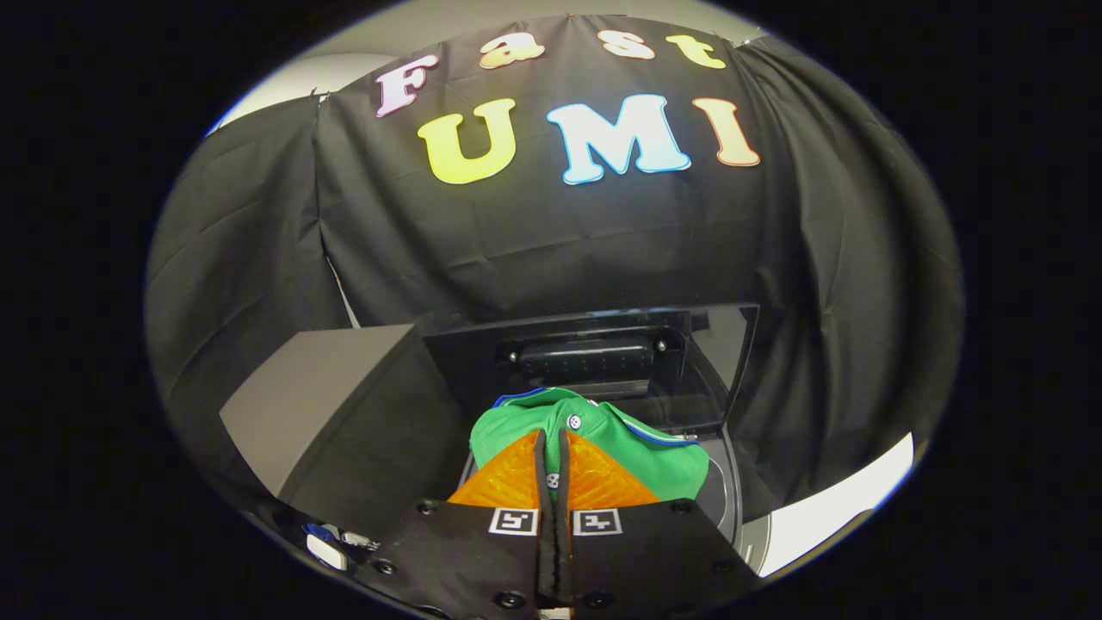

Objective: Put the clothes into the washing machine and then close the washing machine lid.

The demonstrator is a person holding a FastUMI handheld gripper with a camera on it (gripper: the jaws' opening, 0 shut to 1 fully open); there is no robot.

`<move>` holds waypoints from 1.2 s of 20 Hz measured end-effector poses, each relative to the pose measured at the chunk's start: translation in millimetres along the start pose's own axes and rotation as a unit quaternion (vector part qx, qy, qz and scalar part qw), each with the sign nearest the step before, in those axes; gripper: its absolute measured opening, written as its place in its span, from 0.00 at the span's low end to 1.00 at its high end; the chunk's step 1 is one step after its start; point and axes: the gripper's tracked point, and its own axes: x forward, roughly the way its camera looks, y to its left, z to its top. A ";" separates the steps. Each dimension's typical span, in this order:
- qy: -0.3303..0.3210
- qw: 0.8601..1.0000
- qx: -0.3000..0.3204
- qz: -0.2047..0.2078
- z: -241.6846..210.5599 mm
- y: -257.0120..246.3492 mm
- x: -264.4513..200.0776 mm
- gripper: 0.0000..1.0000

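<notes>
Orange ribbed fingers (516, 482) of the gripper (552, 472) are pinched nearly together on the green polo-style shirt with blue trim (594, 430), bunched just ahead of them. It hangs over the washing machine's round opening (721, 495), whose dark glass lid (603, 362) stands upright beyond, so probably straight down next.

The shirt (594, 435) is sitting pinched between the tongs (553, 448), above the washing machine (732, 499), whose lid (594, 366) is standing raised just beyond.

The hand-held gripper (551, 461) points forward and downward, its orange fingers (508, 482) pressed nearly together on cloth.
</notes>
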 end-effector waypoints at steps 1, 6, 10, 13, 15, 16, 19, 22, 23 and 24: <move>0.006 1.000 0.002 -0.001 -7.4 -3.0 3.9 0.01; 0.042 0.999 0.007 -0.003 -44.6 -11.0 24.2 0.01; 0.058 0.998 0.011 -0.012 -60.3 -18.0 38.3 0.01; 0.073 0.997 0.010 -0.017 -75.7 -22.0 44.5 0.03; 0.079 0.997 0.011 -0.010 -82.5 -20.0 44.0 0.21; 0.073 0.997 0.009 -0.012 -80.1 -21.0 44.1 0.37; 0.057 0.998 -0.001 -0.014 -78.4 -21.8 47.3 0.84; 0.051 0.998 -0.019 -0.027 -70.2 -25.5 39.6 1.00; 0.050 0.998 -0.024 -0.029 -71.1 -25.7 41.6 0.99; 0.049 0.998 -0.029 -0.030 -70.4 -25.8 40.4 0.99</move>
